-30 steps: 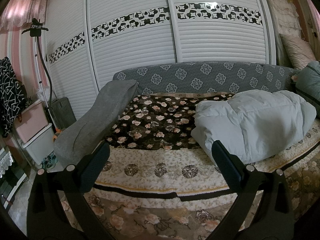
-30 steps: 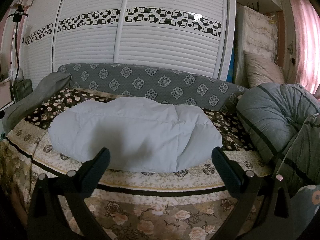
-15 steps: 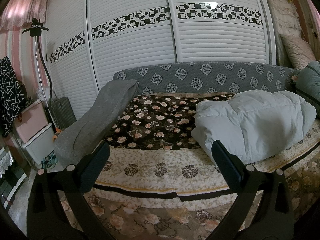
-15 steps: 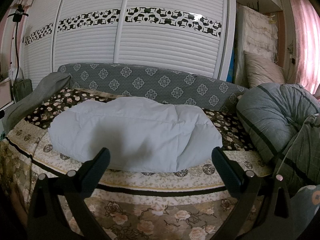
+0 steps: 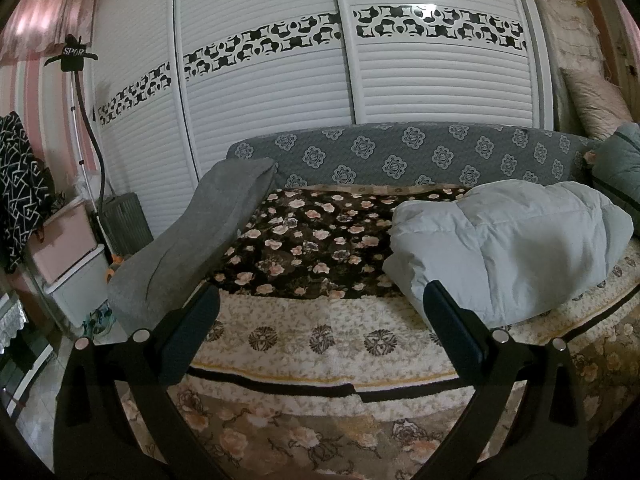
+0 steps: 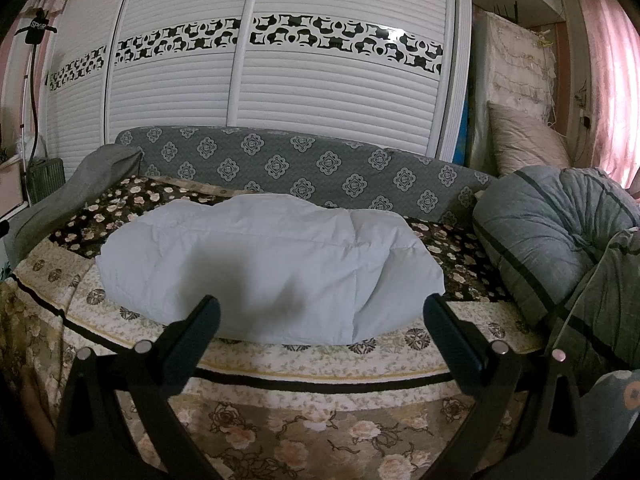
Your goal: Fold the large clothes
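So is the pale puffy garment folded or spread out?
Folded: the pale puffy garment lies as a thick, layered bundle on the bed; neither gripper touches it.

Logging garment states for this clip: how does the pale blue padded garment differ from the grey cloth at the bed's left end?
The pale blue padded garment is puffy and quilted, bundled in a heap on the bed; the grey cloth is thin and flat, draped smoothly over the bed's left end. The garment is pale, the cloth darker. Neither is touched by any jaws.

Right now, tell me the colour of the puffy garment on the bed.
The puffy garment is pale blue-white, plain; clearest in the right wrist view.
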A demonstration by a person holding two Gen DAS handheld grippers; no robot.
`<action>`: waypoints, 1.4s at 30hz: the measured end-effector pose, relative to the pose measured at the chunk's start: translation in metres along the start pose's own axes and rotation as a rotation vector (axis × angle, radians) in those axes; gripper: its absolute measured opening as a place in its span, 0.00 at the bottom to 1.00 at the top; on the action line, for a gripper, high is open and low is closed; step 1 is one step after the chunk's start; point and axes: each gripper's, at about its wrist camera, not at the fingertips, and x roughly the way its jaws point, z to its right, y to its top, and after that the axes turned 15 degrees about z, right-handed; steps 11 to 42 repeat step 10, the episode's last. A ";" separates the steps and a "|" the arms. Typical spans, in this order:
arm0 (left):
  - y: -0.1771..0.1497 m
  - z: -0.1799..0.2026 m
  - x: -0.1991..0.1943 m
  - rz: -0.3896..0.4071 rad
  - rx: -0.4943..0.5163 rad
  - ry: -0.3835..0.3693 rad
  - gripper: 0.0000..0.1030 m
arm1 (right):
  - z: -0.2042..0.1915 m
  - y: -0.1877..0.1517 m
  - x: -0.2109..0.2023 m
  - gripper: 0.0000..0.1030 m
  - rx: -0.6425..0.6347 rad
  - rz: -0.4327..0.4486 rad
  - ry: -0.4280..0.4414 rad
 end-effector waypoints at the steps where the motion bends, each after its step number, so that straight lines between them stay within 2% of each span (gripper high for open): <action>1: 0.000 0.000 0.000 0.000 0.001 0.002 0.97 | 0.001 -0.001 -0.001 0.98 0.000 0.000 0.000; 42: -0.001 0.002 -0.004 0.007 -0.005 0.007 0.97 | 0.000 0.000 0.000 0.98 0.000 -0.001 0.000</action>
